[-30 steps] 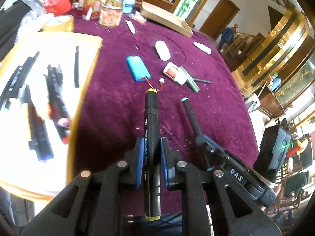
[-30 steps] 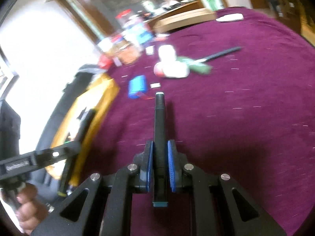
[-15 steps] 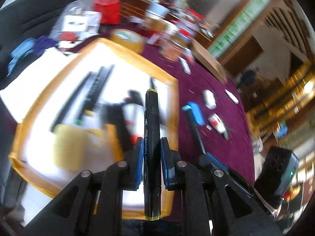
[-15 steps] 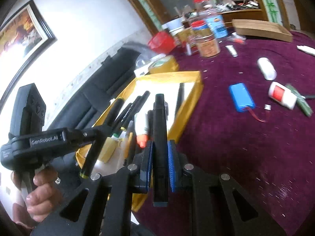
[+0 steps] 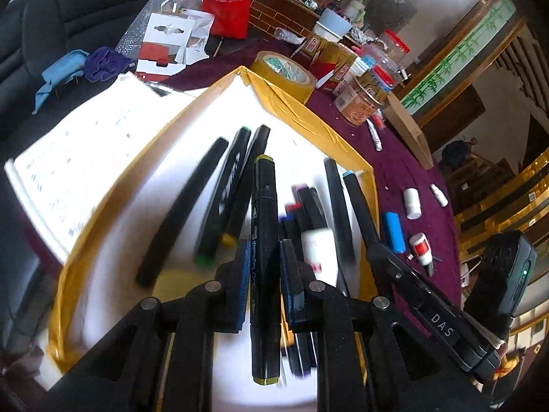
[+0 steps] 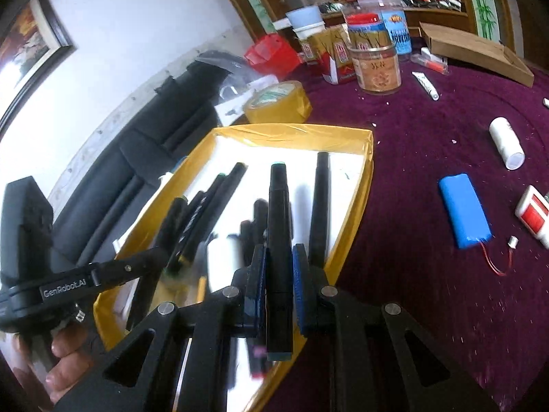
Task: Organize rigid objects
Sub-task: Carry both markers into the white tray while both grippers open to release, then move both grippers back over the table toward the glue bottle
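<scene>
Both grippers, markers clamped, now over tray [image 5: 298,103]

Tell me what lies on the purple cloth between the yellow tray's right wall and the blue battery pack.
Nothing: in the right wrist view, bare purple cloth separates the yellow tray from the blue battery pack.

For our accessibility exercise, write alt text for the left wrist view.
The left hand-held gripper holds a black marker over a yellow-rimmed tray of black pens. Right of it the right hand-held gripper holds another; a purple tablecloth lies beyond.
</scene>
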`<move>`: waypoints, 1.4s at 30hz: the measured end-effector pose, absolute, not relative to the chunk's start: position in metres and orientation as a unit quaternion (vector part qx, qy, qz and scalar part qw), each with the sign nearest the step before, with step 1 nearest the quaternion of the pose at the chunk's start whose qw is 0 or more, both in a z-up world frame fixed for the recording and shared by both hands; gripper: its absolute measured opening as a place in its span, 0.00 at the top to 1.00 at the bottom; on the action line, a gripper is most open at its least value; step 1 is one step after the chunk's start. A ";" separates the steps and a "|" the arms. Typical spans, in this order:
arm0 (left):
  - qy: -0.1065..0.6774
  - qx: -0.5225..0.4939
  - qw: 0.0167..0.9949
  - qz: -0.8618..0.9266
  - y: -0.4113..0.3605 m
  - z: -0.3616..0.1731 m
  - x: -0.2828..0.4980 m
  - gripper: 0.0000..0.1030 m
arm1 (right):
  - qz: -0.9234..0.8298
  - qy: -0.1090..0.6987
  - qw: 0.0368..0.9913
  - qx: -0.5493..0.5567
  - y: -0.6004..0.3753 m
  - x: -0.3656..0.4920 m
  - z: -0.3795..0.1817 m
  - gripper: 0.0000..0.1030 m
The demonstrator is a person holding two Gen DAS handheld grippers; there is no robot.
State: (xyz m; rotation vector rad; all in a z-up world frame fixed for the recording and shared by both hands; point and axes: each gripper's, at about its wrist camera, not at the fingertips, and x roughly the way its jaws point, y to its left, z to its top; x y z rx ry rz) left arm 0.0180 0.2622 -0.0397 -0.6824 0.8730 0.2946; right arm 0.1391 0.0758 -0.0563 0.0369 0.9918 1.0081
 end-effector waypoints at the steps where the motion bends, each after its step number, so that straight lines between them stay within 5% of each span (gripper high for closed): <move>1: 0.419 -0.323 0.838 0.132 0.264 -0.040 0.025 0.87 | 0.463 0.458 0.759 0.016 0.080 0.143 -0.058 0.87; 23: 0.479 -0.307 0.813 0.123 0.282 -0.064 0.085 0.86 | 0.449 0.455 0.767 -0.046 0.121 0.142 -0.071 0.87; 29: 0.460 -0.304 0.823 0.135 0.278 -0.052 0.072 0.71 | 0.462 0.456 0.760 -0.018 0.106 0.142 -0.064 0.73; 42: 0.389 -0.227 0.890 0.076 0.169 0.003 0.016 0.58 | 0.517 0.403 0.754 0.043 -0.018 0.105 -0.040 0.68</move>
